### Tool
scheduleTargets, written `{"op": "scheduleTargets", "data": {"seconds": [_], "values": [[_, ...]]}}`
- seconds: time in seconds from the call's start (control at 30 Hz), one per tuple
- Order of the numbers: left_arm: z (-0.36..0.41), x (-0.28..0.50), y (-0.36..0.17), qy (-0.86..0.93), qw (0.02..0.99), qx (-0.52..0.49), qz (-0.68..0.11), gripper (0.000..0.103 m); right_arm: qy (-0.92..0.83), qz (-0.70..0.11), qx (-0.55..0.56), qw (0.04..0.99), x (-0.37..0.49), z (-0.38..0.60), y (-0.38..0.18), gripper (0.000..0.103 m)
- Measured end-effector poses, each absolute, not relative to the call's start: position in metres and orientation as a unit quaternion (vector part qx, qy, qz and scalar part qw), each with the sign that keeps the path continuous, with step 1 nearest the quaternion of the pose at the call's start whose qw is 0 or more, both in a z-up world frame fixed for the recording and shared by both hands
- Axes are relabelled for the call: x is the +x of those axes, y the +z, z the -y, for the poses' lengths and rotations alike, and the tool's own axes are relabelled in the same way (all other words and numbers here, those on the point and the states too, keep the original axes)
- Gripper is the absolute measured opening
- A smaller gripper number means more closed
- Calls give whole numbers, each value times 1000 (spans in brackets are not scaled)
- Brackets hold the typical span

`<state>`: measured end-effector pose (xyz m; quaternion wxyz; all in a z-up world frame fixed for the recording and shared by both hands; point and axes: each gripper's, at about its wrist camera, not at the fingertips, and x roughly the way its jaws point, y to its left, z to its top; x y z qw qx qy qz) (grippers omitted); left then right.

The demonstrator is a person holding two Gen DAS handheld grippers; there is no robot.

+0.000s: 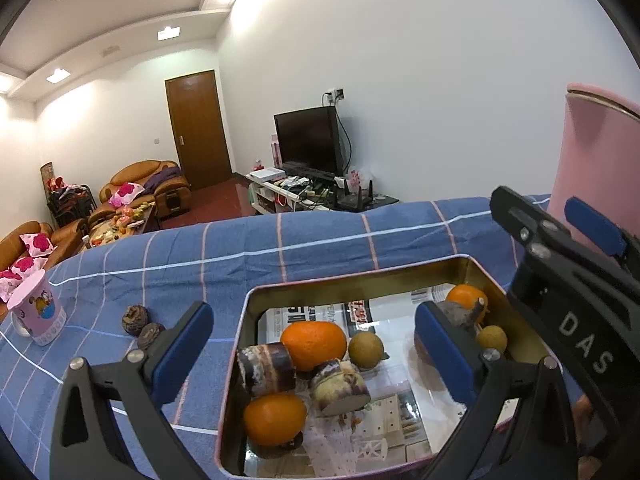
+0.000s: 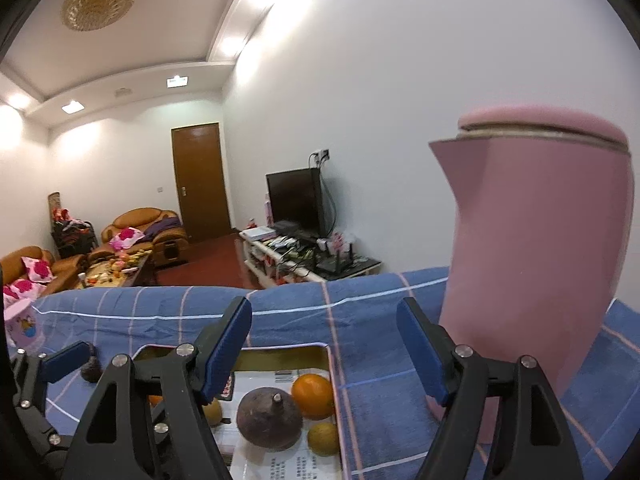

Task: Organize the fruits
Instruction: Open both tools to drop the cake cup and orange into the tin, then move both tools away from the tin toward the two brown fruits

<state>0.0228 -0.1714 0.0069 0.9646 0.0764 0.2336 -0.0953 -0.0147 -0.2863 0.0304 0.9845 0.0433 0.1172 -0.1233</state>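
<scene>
A gold-lined tin box (image 1: 248,320) lined with newspaper sits on the blue checked cloth. It holds two oranges (image 1: 314,344), two sugarcane pieces (image 1: 267,368), small brown longans (image 1: 366,350), another orange (image 1: 466,300) and a dark water chestnut (image 2: 269,418). Two more water chestnuts (image 1: 135,319) lie on the cloth left of the box. My left gripper (image 1: 314,350) is open and empty above the box. My right gripper (image 2: 324,346) is open and empty above the box's right end; it also shows in the left wrist view (image 1: 548,232).
A tall pink kettle (image 2: 536,272) stands close on the right of the box. A pink cartoon mug (image 1: 38,312) stands at the far left of the cloth. The table's far edge (image 1: 320,212) drops to a living room beyond.
</scene>
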Motion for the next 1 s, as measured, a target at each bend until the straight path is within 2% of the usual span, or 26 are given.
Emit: {"op": "scheduleTargets", "data": {"seconds": [1.0], "values": [[99,-3,8,-63,971,35,-229,103,-172,-128,42,976,-62,256,30,76]]}}
